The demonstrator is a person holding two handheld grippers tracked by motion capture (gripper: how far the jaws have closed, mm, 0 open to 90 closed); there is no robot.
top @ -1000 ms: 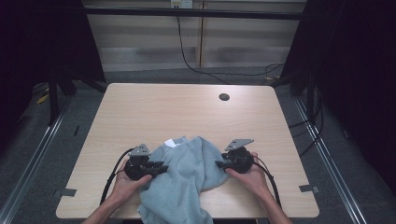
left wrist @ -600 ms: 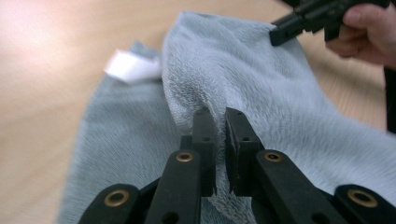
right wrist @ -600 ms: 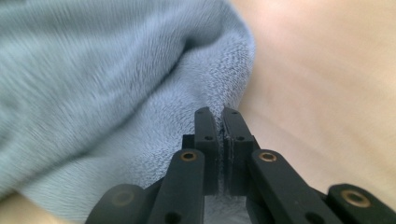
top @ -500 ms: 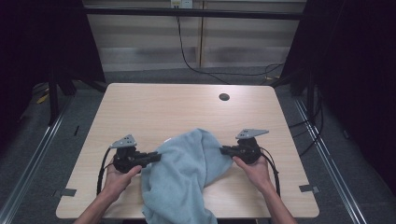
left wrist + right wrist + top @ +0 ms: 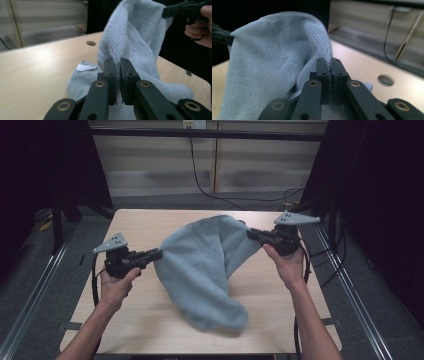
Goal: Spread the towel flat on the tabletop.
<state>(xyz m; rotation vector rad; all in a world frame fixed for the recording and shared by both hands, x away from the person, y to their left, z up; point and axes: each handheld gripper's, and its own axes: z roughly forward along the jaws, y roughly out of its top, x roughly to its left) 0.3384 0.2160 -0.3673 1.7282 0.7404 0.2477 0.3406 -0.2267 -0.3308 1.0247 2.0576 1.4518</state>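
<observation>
The left gripper [image 5: 156,254] pinched one edge of the light blue towel [image 5: 202,265], jaws clamped tight on the cloth. The towel hung between both grippers above the wooden table [image 5: 145,225], its lower end bunched on the near part of the tabletop (a white tag [image 5: 85,67] showed on that heap). A round hole [image 5: 91,43] sat in the far tabletop. The right gripper [image 5: 251,234] gripped the opposite edge, likewise closed. A second earlier the towel lay crumpled; both hands had since lifted and spread it.
</observation>
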